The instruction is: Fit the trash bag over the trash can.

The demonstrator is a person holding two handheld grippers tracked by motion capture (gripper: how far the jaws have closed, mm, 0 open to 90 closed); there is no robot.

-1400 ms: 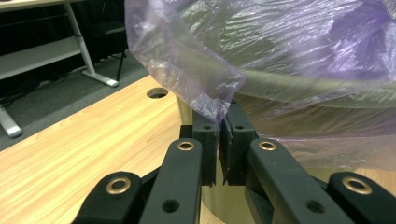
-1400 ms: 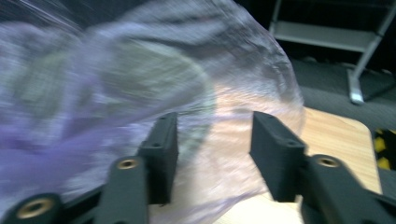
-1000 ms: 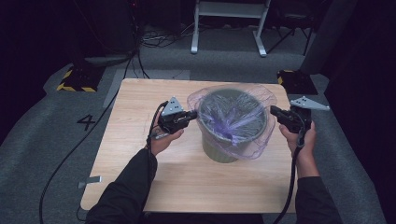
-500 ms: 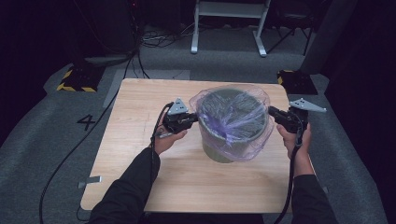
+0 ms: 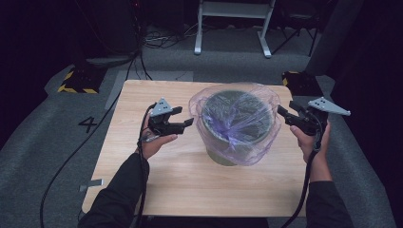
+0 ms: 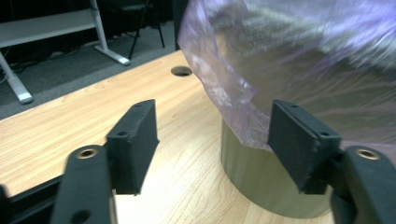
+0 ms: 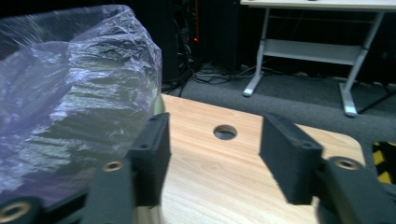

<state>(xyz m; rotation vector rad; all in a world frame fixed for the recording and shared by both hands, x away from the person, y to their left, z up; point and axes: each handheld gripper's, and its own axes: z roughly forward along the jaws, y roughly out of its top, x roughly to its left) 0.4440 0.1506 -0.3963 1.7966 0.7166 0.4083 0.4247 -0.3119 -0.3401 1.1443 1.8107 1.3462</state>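
Centrally on the wooden table sits a grey-green bin w/ purple plastic liner draped over rim. Left gripper at bin's 9 o'clock, right gripper at 3 o'clock; both jaws spread, holding nothing, near liner.

The high view looks down from above me at the whole wooden table. The camera on my left gripper sits very near the bagged bin. My right gripper camera sees that bin too, and a table hole.
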